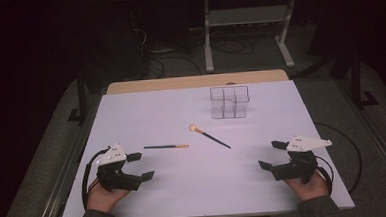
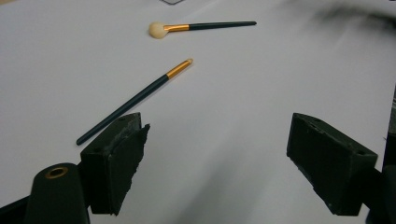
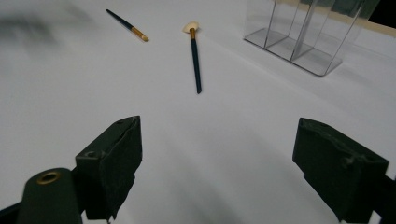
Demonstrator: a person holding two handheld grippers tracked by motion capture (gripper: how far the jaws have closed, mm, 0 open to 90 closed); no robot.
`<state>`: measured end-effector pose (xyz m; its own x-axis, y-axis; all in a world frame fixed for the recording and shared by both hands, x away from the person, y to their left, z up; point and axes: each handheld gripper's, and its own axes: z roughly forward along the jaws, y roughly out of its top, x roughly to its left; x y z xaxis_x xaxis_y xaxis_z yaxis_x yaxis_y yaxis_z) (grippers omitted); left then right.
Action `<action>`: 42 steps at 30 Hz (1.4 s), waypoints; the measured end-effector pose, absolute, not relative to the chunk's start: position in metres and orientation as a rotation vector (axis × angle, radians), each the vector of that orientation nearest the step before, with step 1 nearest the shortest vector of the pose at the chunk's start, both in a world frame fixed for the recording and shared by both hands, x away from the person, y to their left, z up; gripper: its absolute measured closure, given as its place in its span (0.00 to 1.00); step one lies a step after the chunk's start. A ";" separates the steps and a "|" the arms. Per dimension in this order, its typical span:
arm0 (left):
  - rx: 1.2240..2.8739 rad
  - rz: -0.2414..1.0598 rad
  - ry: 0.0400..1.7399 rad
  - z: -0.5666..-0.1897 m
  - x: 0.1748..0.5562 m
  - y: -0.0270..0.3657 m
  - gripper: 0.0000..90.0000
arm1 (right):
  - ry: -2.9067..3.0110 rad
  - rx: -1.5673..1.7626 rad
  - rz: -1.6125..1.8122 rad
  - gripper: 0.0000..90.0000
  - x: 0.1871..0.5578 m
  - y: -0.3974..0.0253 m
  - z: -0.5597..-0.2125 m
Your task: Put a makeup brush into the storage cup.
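Note:
Two dark-handled makeup brushes lie on the white table. The thin one (image 1: 166, 147) (image 2: 135, 100) (image 3: 127, 24) has a gold ferrule and lies left of centre. The other (image 1: 210, 136) (image 2: 201, 27) (image 3: 194, 53) has a pale round head and lies at centre. A clear plastic organiser (image 1: 230, 102) (image 3: 303, 37) with several compartments stands behind them. My left gripper (image 1: 138, 165) (image 2: 217, 168) rests open near the front left, close to the thin brush's handle end. My right gripper (image 1: 272, 154) (image 3: 219, 168) rests open near the front right. Nothing is between the jaws of either.
The white table top (image 1: 265, 185) has a wooden strip (image 1: 179, 83) along its far edge. Black cables (image 1: 348, 150) trail off the right side. A white desk frame (image 1: 247, 30) stands on the floor beyond the table.

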<state>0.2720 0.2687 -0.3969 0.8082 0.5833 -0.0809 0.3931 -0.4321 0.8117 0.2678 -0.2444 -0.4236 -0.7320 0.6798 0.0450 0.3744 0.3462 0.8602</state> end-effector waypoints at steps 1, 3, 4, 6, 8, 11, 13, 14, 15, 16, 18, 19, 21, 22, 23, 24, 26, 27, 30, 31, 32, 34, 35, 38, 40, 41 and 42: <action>2.085 0.256 0.716 -0.394 0.275 0.268 0.20 | 2.297 0.934 1.336 0.17 0.268 -0.244 -0.424; 2.094 0.257 0.715 -0.391 0.278 0.268 0.20 | 2.296 0.933 1.334 0.17 0.268 -0.245 -0.423; 2.106 0.257 0.716 -0.389 0.280 0.268 0.21 | 2.295 0.933 1.339 0.17 0.268 -0.245 -0.423; 2.118 0.268 0.706 -0.385 0.283 0.268 0.21 | 2.295 0.935 1.340 0.17 0.268 -0.244 -0.423; 2.128 0.266 0.706 -0.381 0.285 0.269 0.21 | 2.302 0.923 1.333 0.17 0.268 -0.243 -0.422; 2.131 0.270 0.704 -0.377 0.287 0.269 0.22 | 2.308 0.925 1.334 0.17 0.268 -0.242 -0.422; 2.148 0.280 0.688 -0.370 0.291 0.271 0.23 | 2.313 0.910 1.330 0.17 0.268 -0.241 -0.421; 2.155 0.279 0.688 -0.368 0.294 0.270 0.23 | 2.314 0.911 1.330 0.17 0.268 -0.241 -0.421; 2.155 0.279 0.688 -0.368 0.294 0.270 0.23 | 2.313 0.912 1.333 0.17 0.268 -0.241 -0.421; 2.159 0.279 0.683 -0.366 0.296 0.270 0.23 | 2.313 0.912 1.333 0.17 0.268 -0.241 -0.421; 2.177 0.281 0.675 -0.363 0.300 0.268 0.23 | 2.315 0.907 1.334 0.17 0.268 -0.240 -0.420; 2.183 0.283 0.665 -0.361 0.302 0.268 0.23 | 2.318 0.907 1.334 0.17 0.268 -0.240 -0.420; 2.191 0.275 0.642 -0.359 0.306 0.266 0.24 | 2.324 0.912 1.331 0.17 0.268 -0.239 -0.420; 2.205 0.276 0.632 -0.358 0.308 0.265 0.24 | 2.327 0.908 1.330 0.17 0.269 -0.239 -0.420; 2.212 0.272 0.629 -0.357 0.311 0.263 0.24 | 2.331 0.908 1.328 0.17 0.269 -0.239 -0.420; 2.237 0.273 0.618 -0.354 0.315 0.261 0.24 | 2.334 0.906 1.324 0.17 0.269 -0.238 -0.420; 2.264 0.274 0.595 -0.352 0.320 0.259 0.26 | 2.336 0.906 1.321 0.17 0.269 -0.238 -0.421; 2.264 0.274 0.595 -0.352 0.320 0.259 0.27 | 2.336 0.906 1.321 0.17 0.269 -0.238 -0.421; 2.306 0.281 0.574 -0.348 0.329 0.253 0.28 | 2.339 0.906 1.320 0.17 0.269 -0.239 -0.421; 2.309 0.277 0.585 -0.348 0.331 0.251 0.28 | 2.341 0.905 1.321 0.17 0.269 -0.239 -0.421; 2.310 0.276 0.588 -0.348 0.333 0.249 0.28 | 2.340 0.907 1.322 0.17 0.269 -0.240 -0.421; 2.310 0.273 0.587 -0.348 0.334 0.248 0.28 | 2.337 0.910 1.321 0.17 0.269 -0.240 -0.421; 2.317 0.274 0.587 -0.349 0.337 0.245 0.28 | 2.337 0.912 1.323 0.17 0.269 -0.241 -0.420; 2.328 0.265 0.587 -0.350 0.340 0.242 0.28 | 2.333 0.909 1.327 0.17 0.269 -0.242 -0.420; 2.353 0.262 0.581 -0.350 0.343 0.238 0.28 | 2.333 0.904 1.329 0.17 0.269 -0.242 -0.419; 2.358 0.263 0.577 -0.350 0.344 0.236 0.28 | 2.334 0.904 1.328 0.17 0.269 -0.241 -0.419; 2.368 0.267 0.571 -0.350 0.346 0.234 0.28 | 2.335 0.903 1.328 0.17 0.269 -0.241 -0.419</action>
